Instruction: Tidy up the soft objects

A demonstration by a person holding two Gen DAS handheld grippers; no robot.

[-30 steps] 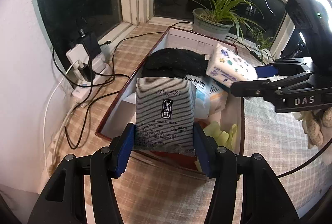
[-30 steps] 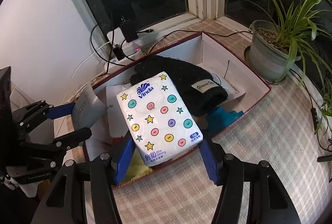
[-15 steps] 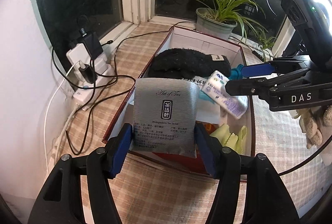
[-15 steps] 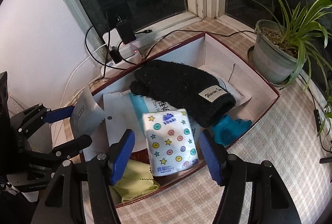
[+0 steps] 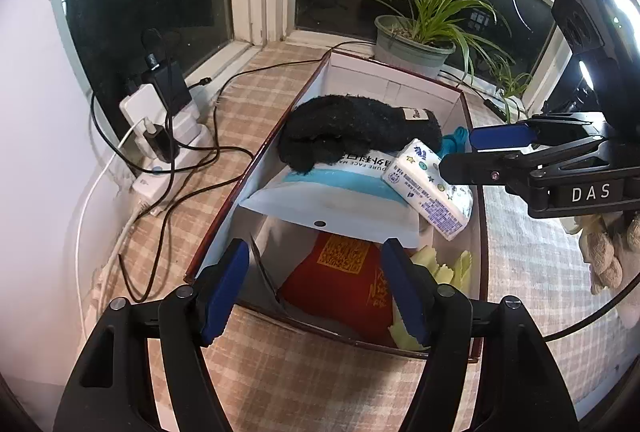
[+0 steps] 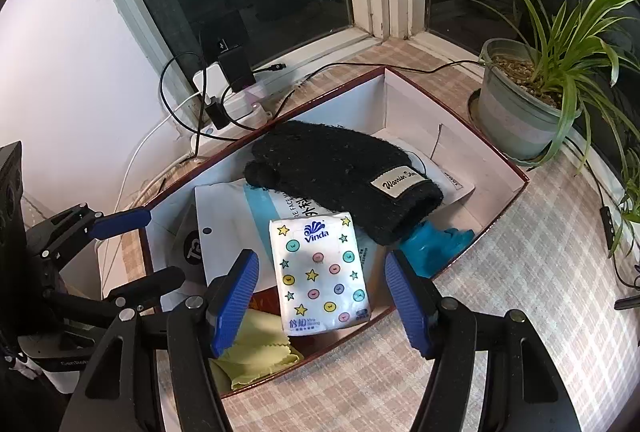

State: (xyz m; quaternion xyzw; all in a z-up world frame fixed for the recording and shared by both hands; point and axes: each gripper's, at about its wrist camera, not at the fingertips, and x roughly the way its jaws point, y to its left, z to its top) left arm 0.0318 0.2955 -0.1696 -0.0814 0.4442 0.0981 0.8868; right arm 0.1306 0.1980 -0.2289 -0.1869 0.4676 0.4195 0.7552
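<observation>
A red-edged white box (image 5: 392, 88) (image 6: 412, 104) on the checked cloth holds the soft things. In it lie a black knit glove (image 5: 352, 130) (image 6: 332, 168), a white-and-blue mask pack (image 5: 336, 192) (image 6: 240, 208), a Vinda tissue pack (image 5: 430, 188) (image 6: 320, 272), a red pouch (image 5: 344, 284), a yellow cloth (image 5: 452, 268) (image 6: 256, 348), a blue item (image 6: 432, 244) and a grey tea sachet (image 5: 262, 272) (image 6: 190, 244) against the near-left wall. My left gripper (image 5: 316, 288) is open and empty over the box's near end. My right gripper (image 6: 322, 304) is open and empty above the tissue pack.
A power strip with chargers and tangled cables (image 5: 160, 136) (image 6: 224, 96) lies left of the box by the window. A potted spider plant (image 5: 416, 40) (image 6: 520, 100) stands behind the box. A plush toy (image 5: 608, 252) lies at the right.
The right gripper opened and the tissue pack dropped into the box. The left gripper then opened and the grey tea sachet fell into the box's near-left corner.
</observation>
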